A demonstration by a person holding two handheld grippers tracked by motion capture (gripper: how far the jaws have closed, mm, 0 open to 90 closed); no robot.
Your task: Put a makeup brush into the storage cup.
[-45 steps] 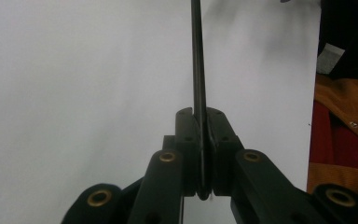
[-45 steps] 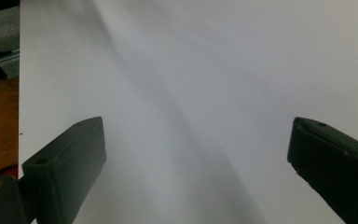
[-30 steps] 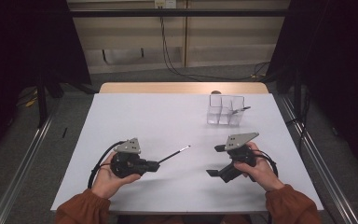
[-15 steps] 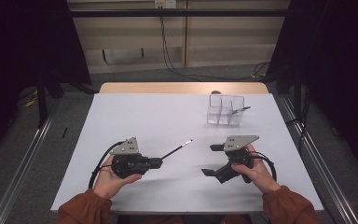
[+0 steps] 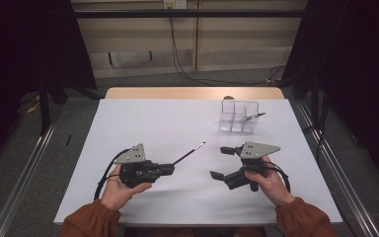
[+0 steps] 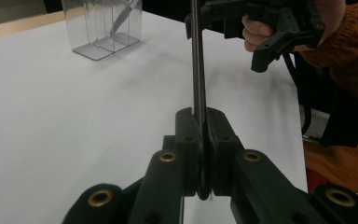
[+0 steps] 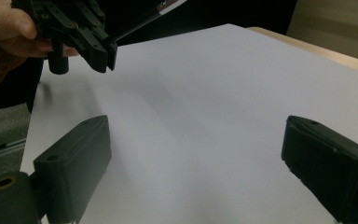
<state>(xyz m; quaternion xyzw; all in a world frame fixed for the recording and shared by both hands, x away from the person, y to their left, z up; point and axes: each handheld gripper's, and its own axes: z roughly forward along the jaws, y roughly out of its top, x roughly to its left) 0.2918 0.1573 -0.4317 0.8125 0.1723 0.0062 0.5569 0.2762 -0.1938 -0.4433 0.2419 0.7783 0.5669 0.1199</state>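
Left gripper (image 5: pixel 170 169): held in the person's left hand (image 5: pixel 118 190) over the near left part of the table (image 5: pixel 148 123); jaws closed tight on the butt of a thin dark rod, as the left gripper view shows at close range.
Rod (image 5: pixel 188 152): slim, black, with a pale tip; runs out from the left jaws, up and to the right, toward the middle of the table. The far end lies near the right gripper but apart from it. Whether the tip touches the table cannot be told.
Right gripper (image 5: pixel 221 162): held in the right hand (image 5: pixel 269 182) at the near right; jaws spread wide with nothing between them, white table showing in the gap in the right gripper view.
Box (image 5: pixel 239 116): clear plastic, split into compartments, upright at the far right of the table, well apart from both grippers.
Box contents: one thin dark item (image 5: pixel 254 116) leaning in a right-hand compartment, its end over the rim.
Sleeves: rust-orange, at the near edge.
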